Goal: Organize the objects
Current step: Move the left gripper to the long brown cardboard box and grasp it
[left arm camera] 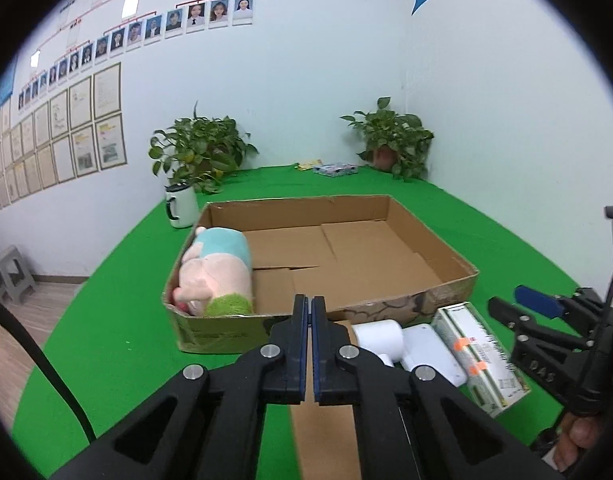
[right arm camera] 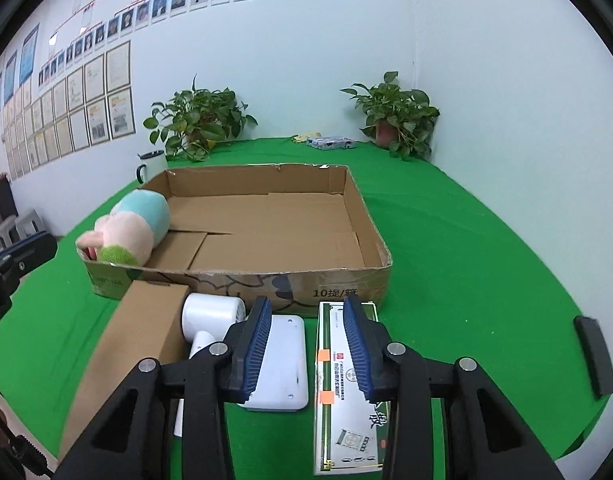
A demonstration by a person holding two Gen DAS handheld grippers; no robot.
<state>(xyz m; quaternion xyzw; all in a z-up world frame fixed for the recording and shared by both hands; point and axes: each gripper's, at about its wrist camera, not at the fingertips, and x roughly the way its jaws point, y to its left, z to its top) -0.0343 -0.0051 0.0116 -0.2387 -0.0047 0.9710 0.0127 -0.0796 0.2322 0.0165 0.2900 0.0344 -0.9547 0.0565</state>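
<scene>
Right tool released over carton; left tool clenched, empty

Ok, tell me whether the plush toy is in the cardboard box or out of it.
In. The plush toy lies on its side against the left wall of the cardboard box, its head at the near-left corner.

The tray is plain brown corrugated card, matt, its near wall printed. The toy in it is soft, fuzzy plush. The table wears a matt green felt-like cloth. The dryer and flat case look like smooth white plastic. The carton is glossy printed card. Both grippers are matt black plastic with ribbed blue pads.
</scene>
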